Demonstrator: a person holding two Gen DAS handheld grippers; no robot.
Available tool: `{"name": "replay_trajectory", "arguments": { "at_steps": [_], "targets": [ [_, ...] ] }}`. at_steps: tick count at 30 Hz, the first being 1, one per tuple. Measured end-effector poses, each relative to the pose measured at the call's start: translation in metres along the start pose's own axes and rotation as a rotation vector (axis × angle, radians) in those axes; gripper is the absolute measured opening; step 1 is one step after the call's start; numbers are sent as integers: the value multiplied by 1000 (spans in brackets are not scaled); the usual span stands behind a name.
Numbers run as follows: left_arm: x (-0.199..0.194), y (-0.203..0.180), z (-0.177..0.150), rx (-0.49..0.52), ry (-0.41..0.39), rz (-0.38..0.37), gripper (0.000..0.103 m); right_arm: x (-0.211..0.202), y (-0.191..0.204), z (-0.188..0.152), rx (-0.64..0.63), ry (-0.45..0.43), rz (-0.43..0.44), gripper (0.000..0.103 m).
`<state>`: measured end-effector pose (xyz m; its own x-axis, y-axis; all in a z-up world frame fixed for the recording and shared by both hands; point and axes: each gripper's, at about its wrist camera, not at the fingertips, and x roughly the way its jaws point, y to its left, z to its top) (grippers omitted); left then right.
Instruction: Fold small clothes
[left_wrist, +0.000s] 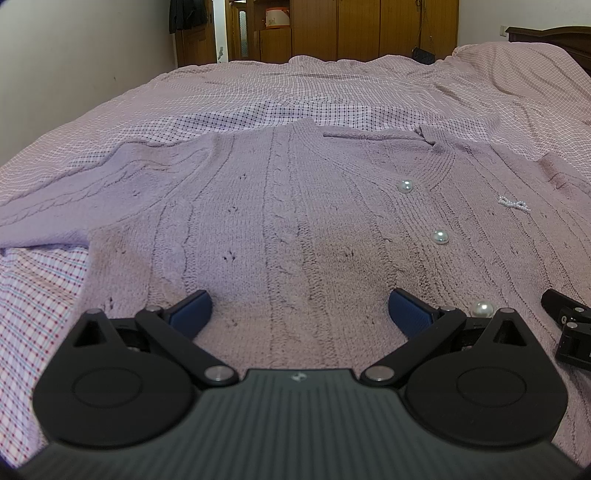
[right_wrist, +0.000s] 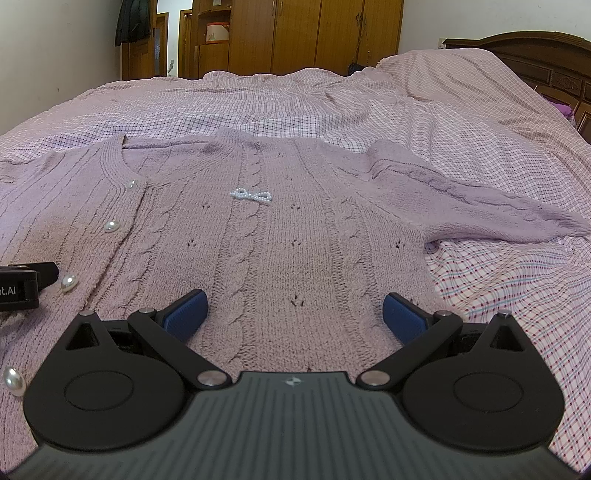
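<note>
A lilac cable-knit cardigan (left_wrist: 280, 221) lies flat and spread out on the bed, front side up, with pearl buttons (left_wrist: 439, 236) and a small bead bow (right_wrist: 251, 195). It also shows in the right wrist view (right_wrist: 295, 240). My left gripper (left_wrist: 299, 310) is open and empty, low over the cardigan's left half near its hem. My right gripper (right_wrist: 293, 312) is open and empty, low over the right half near the hem. One sleeve (left_wrist: 74, 184) stretches left, the other sleeve (right_wrist: 480, 199) stretches right. Each gripper shows at the edge of the other's view.
The bed is covered with a pink checked sheet (left_wrist: 332, 85). A wooden wardrobe (right_wrist: 314, 37) stands beyond the far edge. A dark wooden headboard (right_wrist: 535, 66) is at the right. A wall (left_wrist: 74, 55) runs along the left side.
</note>
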<state>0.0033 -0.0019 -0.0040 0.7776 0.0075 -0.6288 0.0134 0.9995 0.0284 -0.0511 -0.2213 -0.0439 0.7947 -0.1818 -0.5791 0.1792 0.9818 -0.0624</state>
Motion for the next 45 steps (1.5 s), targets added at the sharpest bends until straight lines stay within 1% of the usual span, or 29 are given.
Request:
{"name": "replay_trajectory", "arguments": {
  "at_steps": [45],
  "targets": [
    [1, -1, 1, 3, 3, 8, 103, 3, -2, 0, 13, 8, 11, 103]
  ]
}}
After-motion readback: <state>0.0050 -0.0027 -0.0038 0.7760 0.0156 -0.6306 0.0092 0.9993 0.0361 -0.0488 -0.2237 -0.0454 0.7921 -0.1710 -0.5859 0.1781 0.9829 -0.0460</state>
